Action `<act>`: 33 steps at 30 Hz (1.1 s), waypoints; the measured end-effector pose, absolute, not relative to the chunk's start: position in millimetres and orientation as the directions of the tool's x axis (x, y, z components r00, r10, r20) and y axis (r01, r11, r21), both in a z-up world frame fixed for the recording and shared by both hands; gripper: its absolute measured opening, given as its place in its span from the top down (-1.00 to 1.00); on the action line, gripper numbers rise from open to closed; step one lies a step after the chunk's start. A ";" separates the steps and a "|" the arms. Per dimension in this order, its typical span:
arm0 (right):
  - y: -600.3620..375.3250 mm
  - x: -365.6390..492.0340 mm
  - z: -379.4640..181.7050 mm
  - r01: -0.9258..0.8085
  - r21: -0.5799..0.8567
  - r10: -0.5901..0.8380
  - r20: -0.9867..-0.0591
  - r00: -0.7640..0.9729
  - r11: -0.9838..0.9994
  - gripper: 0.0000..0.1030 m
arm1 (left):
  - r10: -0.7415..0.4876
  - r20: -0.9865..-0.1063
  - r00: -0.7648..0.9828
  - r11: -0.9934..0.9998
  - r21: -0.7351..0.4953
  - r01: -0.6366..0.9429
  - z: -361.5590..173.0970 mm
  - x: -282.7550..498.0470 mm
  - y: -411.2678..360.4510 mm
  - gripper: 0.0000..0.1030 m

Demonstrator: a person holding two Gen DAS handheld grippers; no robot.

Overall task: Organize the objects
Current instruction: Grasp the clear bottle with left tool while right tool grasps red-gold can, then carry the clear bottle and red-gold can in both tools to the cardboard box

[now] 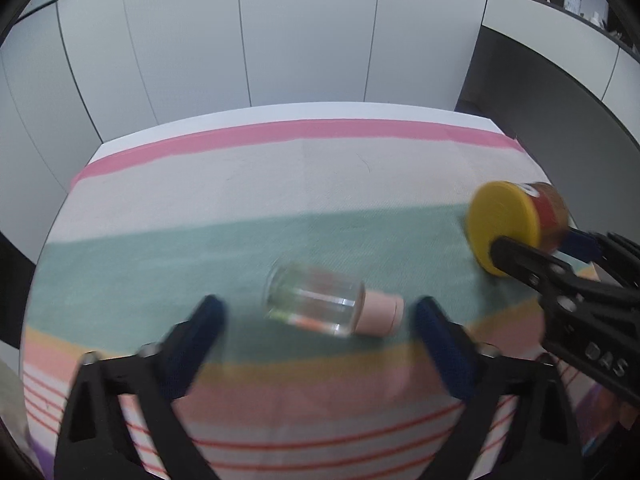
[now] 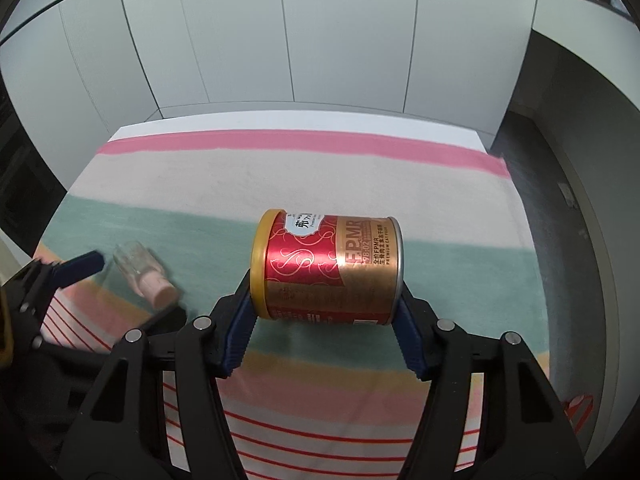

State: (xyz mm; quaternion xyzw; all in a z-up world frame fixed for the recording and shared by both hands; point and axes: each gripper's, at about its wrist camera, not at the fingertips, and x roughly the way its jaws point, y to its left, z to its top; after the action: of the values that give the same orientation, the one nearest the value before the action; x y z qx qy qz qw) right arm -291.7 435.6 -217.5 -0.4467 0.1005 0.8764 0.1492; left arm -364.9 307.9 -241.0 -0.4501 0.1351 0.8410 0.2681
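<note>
The right gripper (image 2: 326,326), a black 2-finger tool with blue ribbed pads, is clamped end to end on a red-and-gold cylindrical metal can with a yellow plastic lid (image 2: 326,270). The can is held on its side, apparently just clear of the striped cloth (image 2: 280,184); its long axis runs across the right wrist view, lid to the left, bare rim to the right. The left gripper (image 1: 320,322) is seen with its jaws spread wide apart on either side of a small clear glass bottle with a pale pink cap (image 1: 332,306), without touching it. This bottle lies on its side on the green band of the cloth, its long axis roughly crosswise between the fingers, cap pointing to the right in the left wrist view and base to the left. Beyond both, the cloth appears bare up to its pink stripe. The task is judged to be at an early stage: 1 item is gripped, 1 is merely straddled, and neither has been set upright or placed. No destination can be identified.
</note>
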 end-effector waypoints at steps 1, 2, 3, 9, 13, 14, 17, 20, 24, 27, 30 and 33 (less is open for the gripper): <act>437.9 -289.7 -217.9 -0.356 0.042 0.176 -0.813 -0.555 -0.933 -0.25 | 0.326 -0.826 -0.459 -0.817 -0.002 -0.576 -240.4 -365.5 309.9 -0.58; 440.1 -287.9 -218.9 -0.357 0.040 0.177 -0.814 -0.553 -0.933 -0.25 | 0.332 -0.824 -0.459 -0.814 -0.005 -0.581 -239.0 -365.9 311.3 -0.36; 441.7 -286.5 -219.7 -0.357 0.040 0.176 -0.816 -0.551 -0.933 -0.25 | 0.330 -0.825 -0.459 -0.813 -0.001 -0.583 -237.1 -366.1 312.6 -0.24; 444.8 -279.8 -216.5 -0.366 0.047 0.170 -0.825 -0.539 -0.929 -0.25 | 0.338 -0.830 -0.443 -0.806 -0.012 -0.592 -224.5 -356.9 310.8 -0.23; 442.5 -271.7 -207.1 -0.365 0.061 0.156 -0.829 -0.536 -0.929 -0.24 | 0.347 -0.829 -0.439 -0.821 -0.042 -0.570 -204.6 -344.9 298.0 -0.23; 441.0 -267.8 -202.0 -0.365 0.067 0.152 -0.829 -0.538 -0.929 -0.24 | 0.349 -0.829 -0.437 -0.825 -0.049 -0.564 -200.2 -342.6 295.9 -0.23; 433.2 -257.3 -189.0 -0.358 0.064 0.150 -0.829 -0.538 -0.932 -0.24 | 0.352 -0.826 -0.441 -0.838 -0.068 -0.541 -182.6 -331.5 289.3 -0.23; 425.0 -247.1 -175.7 -0.352 0.067 0.143 -0.831 -0.537 -0.934 -0.24 | 0.352 -0.822 -0.447 -0.846 -0.075 -0.528 -163.2 -317.2 281.4 -0.23; 413.1 -229.6 -150.3 -0.346 0.073 0.136 -0.829 -0.543 -0.935 -0.24 | 0.358 -0.813 -0.459 -0.854 -0.086 -0.513 -132.2 -294.7 266.6 -0.23; 403.1 -211.6 -127.8 -0.345 0.075 0.136 -0.824 -0.550 -0.936 -0.24 | 0.357 -0.808 -0.469 -0.861 -0.090 -0.500 -109.4 -275.7 253.7 -0.23; 393.1 -192.3 -103.9 -0.346 0.081 0.137 -0.817 -0.561 -0.935 -0.24 | 0.357 -0.802 -0.478 -0.867 -0.095 -0.488 -88.7 -256.4 240.6 -0.23; 383.0 -172.4 -80.4 -0.341 0.079 0.140 -0.808 -0.573 -0.937 -0.24 | 0.358 -0.797 -0.487 -0.875 -0.104 -0.473 -68.6 -237.4 227.4 -0.23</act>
State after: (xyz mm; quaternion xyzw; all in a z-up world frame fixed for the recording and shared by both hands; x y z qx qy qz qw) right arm -172.4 383.0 -80.4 -0.4414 0.1137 0.8795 0.1367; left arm -237.4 227.4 -68.6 -0.4453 0.0644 0.8598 0.2415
